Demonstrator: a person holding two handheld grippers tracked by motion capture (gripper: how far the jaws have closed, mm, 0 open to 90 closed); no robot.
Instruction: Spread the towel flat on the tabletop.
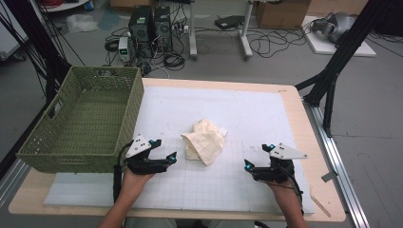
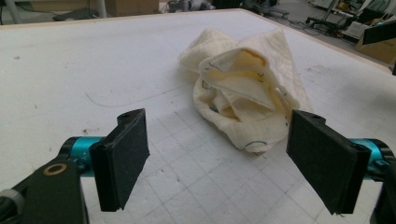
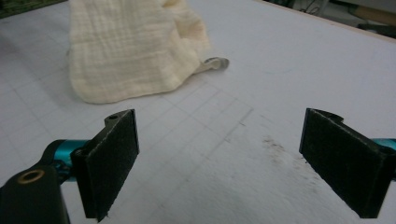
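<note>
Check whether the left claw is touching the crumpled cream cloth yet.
Apart. In the left gripper view, bare white mat shows between the open left claw and the cream cloth; its jaws hold nothing.

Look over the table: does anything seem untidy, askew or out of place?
Yes: the cream cloth lies crumpled in a heap on the white mat, not folded or flat, outside the green basket. Both the left gripper and the right gripper are open, apart from it.

The cloth (image 1: 204, 141) is cream with a fine waffle weave. The basket (image 1: 81, 118) is woven green. A white gridded mat (image 1: 247, 118) covers the tan tabletop (image 1: 311, 142).
</note>
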